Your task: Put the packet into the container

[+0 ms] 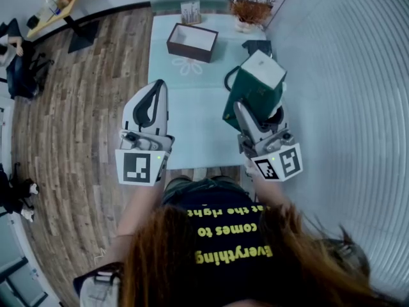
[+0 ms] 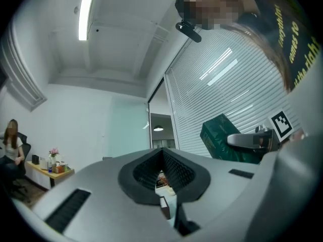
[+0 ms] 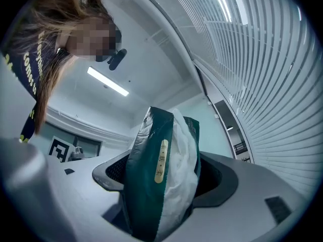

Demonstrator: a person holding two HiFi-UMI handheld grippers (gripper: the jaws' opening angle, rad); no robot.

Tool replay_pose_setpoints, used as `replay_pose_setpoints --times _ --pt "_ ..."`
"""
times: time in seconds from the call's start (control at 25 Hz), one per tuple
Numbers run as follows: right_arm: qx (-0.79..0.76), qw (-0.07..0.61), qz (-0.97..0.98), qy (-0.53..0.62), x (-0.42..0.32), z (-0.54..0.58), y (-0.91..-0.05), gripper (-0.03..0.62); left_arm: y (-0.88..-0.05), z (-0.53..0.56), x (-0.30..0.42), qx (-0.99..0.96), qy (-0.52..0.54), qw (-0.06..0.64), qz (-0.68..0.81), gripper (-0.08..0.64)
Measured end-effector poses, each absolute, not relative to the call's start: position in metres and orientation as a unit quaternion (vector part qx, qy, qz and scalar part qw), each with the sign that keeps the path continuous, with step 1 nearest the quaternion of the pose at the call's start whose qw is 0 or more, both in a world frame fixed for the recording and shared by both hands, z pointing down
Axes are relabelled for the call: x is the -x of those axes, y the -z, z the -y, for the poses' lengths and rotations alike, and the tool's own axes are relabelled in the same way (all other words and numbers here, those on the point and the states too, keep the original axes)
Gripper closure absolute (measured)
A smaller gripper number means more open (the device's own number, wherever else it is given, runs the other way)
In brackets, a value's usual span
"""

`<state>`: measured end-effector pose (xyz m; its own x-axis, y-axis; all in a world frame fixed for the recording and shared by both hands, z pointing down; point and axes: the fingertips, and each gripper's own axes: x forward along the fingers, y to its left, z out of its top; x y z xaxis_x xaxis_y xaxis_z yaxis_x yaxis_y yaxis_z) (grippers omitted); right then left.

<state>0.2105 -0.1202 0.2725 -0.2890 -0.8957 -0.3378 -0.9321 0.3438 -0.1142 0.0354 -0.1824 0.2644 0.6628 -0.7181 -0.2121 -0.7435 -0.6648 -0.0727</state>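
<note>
Clamped between the jaws of the right hand-held gripper (image 1: 246, 111): a dark green, white-sided soft plastic packet (image 1: 255, 85). Lifted above the pale blue-green tabletop (image 1: 192, 130), on the person's side of the dark brown open-topped rectangular box (image 1: 190, 52), to its right and well apart from it. Closed on nothing: the left hand-held gripper (image 1: 156, 89), raised on the near side of the box, slightly to its left.

Probably light and yielding, judging by the puffed, crinkled white side. Likely slick too, so best pinched across the flat body as now, firmly but without crushing.

Narrow gold label strip on the green face, with characters too small to read. Upside down in yellow on the dark shirt: "Everything", "comes to".
</note>
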Motion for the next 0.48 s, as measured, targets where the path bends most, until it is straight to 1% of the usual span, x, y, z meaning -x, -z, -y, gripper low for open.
replay_pose_setpoints --times 0.28,0.48 --pt "0.571 0.177 -0.8 -0.047 -0.229 0.123 -0.276 0.23 -0.262 0.184 -0.057 0.911 -0.078 0.084 -0.396 0.561" --pt "0.57 0.175 -0.801 -0.042 -0.235 0.125 -0.278 0.23 -0.261 0.187 -0.061 0.91 -0.075 0.085 -0.399 0.561"
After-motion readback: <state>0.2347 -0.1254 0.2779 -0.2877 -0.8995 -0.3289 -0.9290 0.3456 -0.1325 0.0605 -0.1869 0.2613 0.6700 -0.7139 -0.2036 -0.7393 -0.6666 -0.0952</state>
